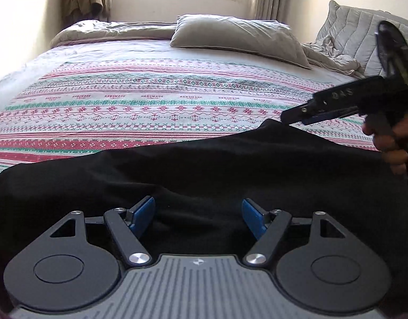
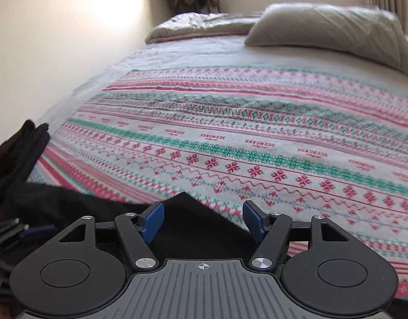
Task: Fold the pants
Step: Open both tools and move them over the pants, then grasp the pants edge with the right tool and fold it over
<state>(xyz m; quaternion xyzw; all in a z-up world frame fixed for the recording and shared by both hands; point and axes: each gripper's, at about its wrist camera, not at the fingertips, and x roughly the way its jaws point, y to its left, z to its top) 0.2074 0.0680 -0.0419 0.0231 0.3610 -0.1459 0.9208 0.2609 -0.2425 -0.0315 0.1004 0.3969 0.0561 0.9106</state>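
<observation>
Black pants (image 1: 204, 159) lie in a long band across the near side of the bed. My left gripper (image 1: 198, 214) hovers open over them, its blue pads (image 1: 144, 212) wide apart with only flat cloth below. The right gripper (image 1: 294, 115), held in a hand, reaches in from the right to the pants' far corner. In the right wrist view my right gripper (image 2: 203, 216) is open, and a pointed corner of the pants (image 2: 188, 212) lies between its fingers without either pad pressing on it. The left gripper (image 2: 31, 232) shows at the lower left, and more black cloth (image 2: 18, 154) is bunched further left.
A striped patterned bedspread (image 1: 151, 101) covers the bed. A grey pillow (image 1: 238, 37) and a rumpled duvet (image 1: 97, 30) lie at the head under the window. A quilted cushion (image 1: 358, 26) stands at the right, and a wall (image 2: 58, 40) runs along the bed's left side.
</observation>
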